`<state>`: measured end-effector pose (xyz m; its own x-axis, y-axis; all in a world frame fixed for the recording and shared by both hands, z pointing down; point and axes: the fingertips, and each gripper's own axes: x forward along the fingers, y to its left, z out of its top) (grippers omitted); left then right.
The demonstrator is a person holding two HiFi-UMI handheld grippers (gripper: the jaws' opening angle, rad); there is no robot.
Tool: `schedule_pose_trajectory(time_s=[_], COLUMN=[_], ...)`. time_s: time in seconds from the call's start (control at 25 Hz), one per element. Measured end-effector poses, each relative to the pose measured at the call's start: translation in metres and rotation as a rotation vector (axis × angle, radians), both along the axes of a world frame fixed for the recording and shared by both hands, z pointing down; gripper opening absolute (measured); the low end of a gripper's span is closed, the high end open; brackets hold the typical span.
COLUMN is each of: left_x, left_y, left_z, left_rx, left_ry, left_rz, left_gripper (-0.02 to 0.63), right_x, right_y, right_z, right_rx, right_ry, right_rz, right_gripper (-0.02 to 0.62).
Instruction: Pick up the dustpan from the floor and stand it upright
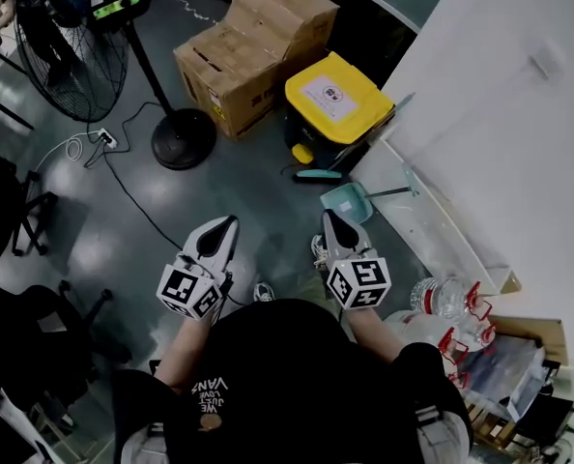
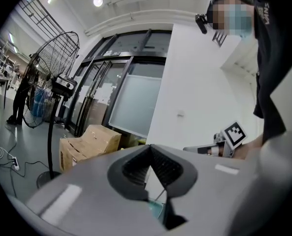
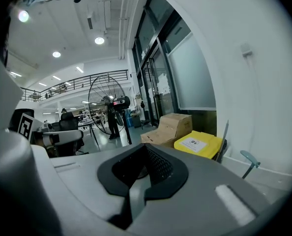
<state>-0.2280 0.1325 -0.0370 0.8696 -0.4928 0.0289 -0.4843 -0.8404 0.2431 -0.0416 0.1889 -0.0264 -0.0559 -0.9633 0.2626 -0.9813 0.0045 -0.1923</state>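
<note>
Dark grey glossy floor (image 1: 123,245) fills most of the head view, bounded on the right by a plain white wall (image 1: 500,114). A teal plastic dustpan (image 1: 346,201) is seen lying flat on this floor close to the wall's foot, its thin dark handle running off toward the wall. The space around it is crowded: a yellow-lidded dark bin (image 1: 335,97) stands just beyond it, a teal bar-shaped piece (image 1: 318,174) lies between bin and pan, and stacked brown cardboard boxes (image 1: 253,51) are set beside the bin. Further left a black pedestal fan (image 1: 70,56) is planted on its round base, with a cable trailing to a white power strip (image 1: 106,140). Black chairs (image 1: 7,211) line the left edge, and clear plastic water bottles (image 1: 440,296) are gathered by the wall nearer the person. The right gripper (image 1: 328,215) is held over the pan's near edge, though contact cannot be confirmed from above; its own view shows the jaws pressed together with nothing between them (image 3: 145,147). The left gripper (image 1: 231,221) is held well to the left of the pan — its jaws are likewise closed and empty (image 2: 149,148), a sliver of teal showing below them (image 2: 156,208).
</note>
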Motion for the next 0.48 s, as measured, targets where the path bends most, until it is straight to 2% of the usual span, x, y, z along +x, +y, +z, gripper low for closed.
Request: schedule_pose_trajectory(time_s=[0.24, 0.48], left_x=[-0.011, -0.015], left_y=[0.0, 0.002], left_z=[0.002, 0.0], left_rx=[-0.005, -0.004], left_ry=[0.002, 0.004], left_rz=[-0.021, -0.021], left_gripper=[0.052, 0.052], right_x=[-0.018, -0.02], right_y=[-0.001, -0.002], right_z=[0.006, 0.008], right_rx=[-0.025, -0.036], right_ry=[0.015, 0.025], right_rz=[-0.051, -0.054], right_gripper=[0.0, 0.0])
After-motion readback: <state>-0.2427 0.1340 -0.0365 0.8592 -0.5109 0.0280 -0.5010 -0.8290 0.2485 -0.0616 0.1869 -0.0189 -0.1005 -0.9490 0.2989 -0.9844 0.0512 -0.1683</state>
